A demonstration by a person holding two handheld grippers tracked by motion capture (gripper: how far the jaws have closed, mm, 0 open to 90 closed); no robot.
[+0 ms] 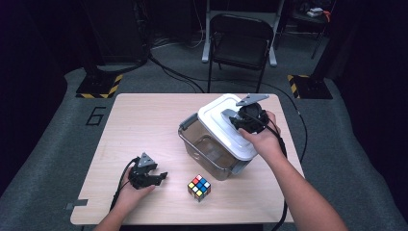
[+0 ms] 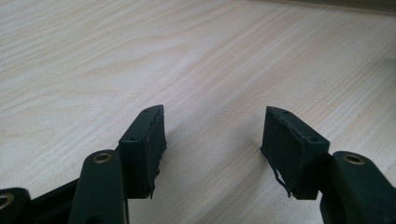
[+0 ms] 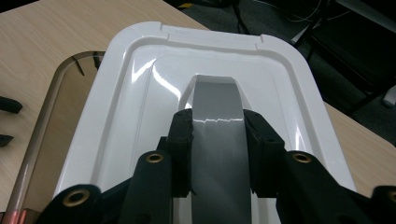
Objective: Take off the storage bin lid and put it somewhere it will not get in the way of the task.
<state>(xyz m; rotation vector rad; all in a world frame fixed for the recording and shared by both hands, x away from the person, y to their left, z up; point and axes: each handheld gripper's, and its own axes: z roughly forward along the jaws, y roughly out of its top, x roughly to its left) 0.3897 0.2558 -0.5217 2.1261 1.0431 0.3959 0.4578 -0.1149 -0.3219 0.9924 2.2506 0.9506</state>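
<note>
A clear plastic bin point(image 1: 204, 147) stands right of the table's middle. Its white lid point(image 1: 219, 122) sits shifted toward the right, so the bin's left part is uncovered. My right gripper point(image 1: 242, 120) is shut on the lid's grey handle point(image 3: 217, 102), one pad on each side of it. In the right gripper view the lid point(image 3: 135, 88) spreads ahead and the bin's clear rim point(image 3: 56, 98) shows at the left. A colourful puzzle cube point(image 1: 199, 186) lies near the front edge. My left gripper point(image 1: 161, 177) rests front left, open, with only bare wood between its fingers point(image 2: 149, 144).
The light wooden table point(image 1: 144, 120) ends close behind the bin and right of it. A black folding chair point(image 1: 240, 43) stands on the floor beyond the far edge. Cables trail from both grippers off the front edge.
</note>
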